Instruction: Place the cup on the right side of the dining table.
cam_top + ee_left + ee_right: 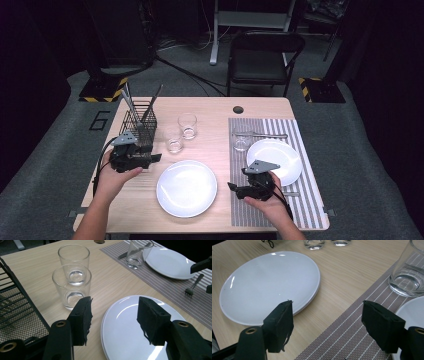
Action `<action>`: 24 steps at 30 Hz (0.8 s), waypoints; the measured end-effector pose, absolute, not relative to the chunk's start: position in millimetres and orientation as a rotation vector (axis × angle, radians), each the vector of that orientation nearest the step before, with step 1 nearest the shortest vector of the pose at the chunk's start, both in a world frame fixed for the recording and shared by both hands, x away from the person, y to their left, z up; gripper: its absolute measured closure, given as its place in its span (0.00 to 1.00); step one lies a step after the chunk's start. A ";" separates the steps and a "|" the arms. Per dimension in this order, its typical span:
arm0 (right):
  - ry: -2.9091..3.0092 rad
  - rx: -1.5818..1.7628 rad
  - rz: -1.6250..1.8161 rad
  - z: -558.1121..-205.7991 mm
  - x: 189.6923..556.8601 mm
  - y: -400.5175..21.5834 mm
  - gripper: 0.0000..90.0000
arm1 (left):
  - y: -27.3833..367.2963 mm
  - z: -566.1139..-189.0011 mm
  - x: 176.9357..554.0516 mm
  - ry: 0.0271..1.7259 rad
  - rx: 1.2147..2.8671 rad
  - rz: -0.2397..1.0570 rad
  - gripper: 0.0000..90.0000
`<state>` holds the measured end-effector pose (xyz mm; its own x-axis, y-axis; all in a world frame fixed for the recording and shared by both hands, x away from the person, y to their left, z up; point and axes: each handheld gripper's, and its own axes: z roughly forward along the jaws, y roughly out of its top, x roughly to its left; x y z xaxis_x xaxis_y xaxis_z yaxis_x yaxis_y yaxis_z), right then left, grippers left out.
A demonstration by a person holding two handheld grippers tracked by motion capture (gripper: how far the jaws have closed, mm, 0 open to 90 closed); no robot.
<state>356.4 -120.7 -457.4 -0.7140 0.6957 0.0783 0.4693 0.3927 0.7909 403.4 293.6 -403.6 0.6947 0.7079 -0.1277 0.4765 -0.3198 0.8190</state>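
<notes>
My left gripper point(156, 159) is held by a hand at the table's left, beside a black wire basket point(138, 122), and points right. In its own view the left gripper point(113, 320) is open with nothing between the jaws, over the near rim of a white plate point(130, 332). Two clear glasses point(72, 288) point(74, 261) stand just beyond. My right gripper point(235, 181) hovers over the left edge of a striped placemat point(272, 210) and points left. Its own view has the right gripper point(327, 325) open and empty, low between the white plate point(269, 285) and the placemat point(352, 335).
On the placemat lie a second white plate point(274, 160), a glass point(242, 140), a knife point(265, 135) and a fork point(193, 286). The basket holds several upright utensils point(131, 107). A black folding chair point(262, 60) stands beyond the table's far edge.
</notes>
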 end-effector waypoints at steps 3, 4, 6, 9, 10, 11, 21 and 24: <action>2.391 1.014 1.238 -459.8 354.8 -120.8 0.27 | 292.5 -404.2 404.3 0.908 1.985 0.316 0.50; 2.392 1.012 1.239 -460.4 354.2 -120.7 0.27 | 291.6 -404.5 404.6 0.910 1.981 0.317 0.50; 2.399 1.001 1.235 -462.5 352.2 -120.6 0.27 | 291.0 -404.5 405.4 0.905 1.988 0.311 0.50; 2.406 0.993 1.236 -465.4 350.7 -121.3 0.28 | 289.6 -405.0 406.8 0.902 1.992 0.308 0.50; 2.409 0.995 1.231 -466.3 350.2 -121.5 0.28 | 288.4 -405.6 407.3 0.904 1.988 0.306 0.50; 2.403 0.990 1.238 -468.1 350.1 -121.3 0.28 | 288.1 -405.7 408.0 0.899 1.996 0.302 0.50; 2.448 0.945 1.223 -480.1 341.0 -119.4 0.29 | 277.3 -408.8 416.2 0.874 2.014 0.283 0.50; 2.465 0.931 1.215 -483.8 338.9 -118.7 0.29 | 273.6 -410.3 418.1 0.868 2.021 0.277 0.50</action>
